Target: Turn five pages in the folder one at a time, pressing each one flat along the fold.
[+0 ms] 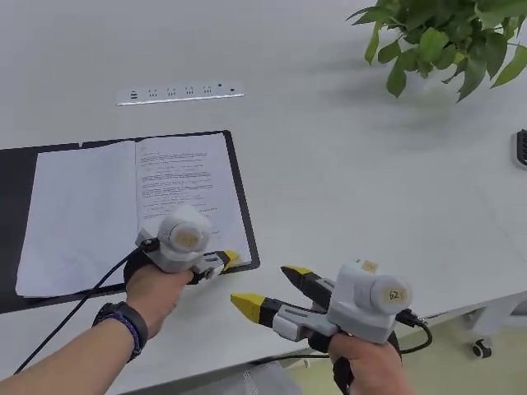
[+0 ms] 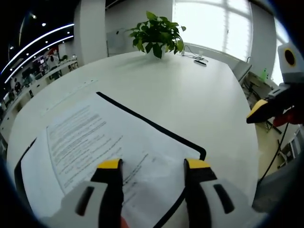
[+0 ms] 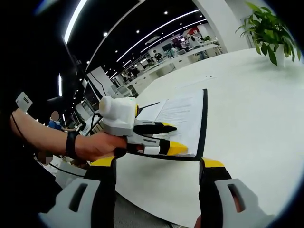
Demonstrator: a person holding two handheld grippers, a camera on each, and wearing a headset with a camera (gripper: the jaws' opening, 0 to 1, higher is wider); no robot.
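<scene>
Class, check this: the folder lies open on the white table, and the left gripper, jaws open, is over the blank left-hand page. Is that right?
No: the left gripper, jaws open, is over the printed right-hand page, not the blank left-hand page, as the left gripper view shows. The folder does lie open on the table.

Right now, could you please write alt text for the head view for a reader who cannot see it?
An open black folder lies on a white table, with the left gripper, open, at the lower right corner of its printed page. The right gripper, open, is held apart near the table's front edge; a power strip and a plant sit beyond.
</scene>
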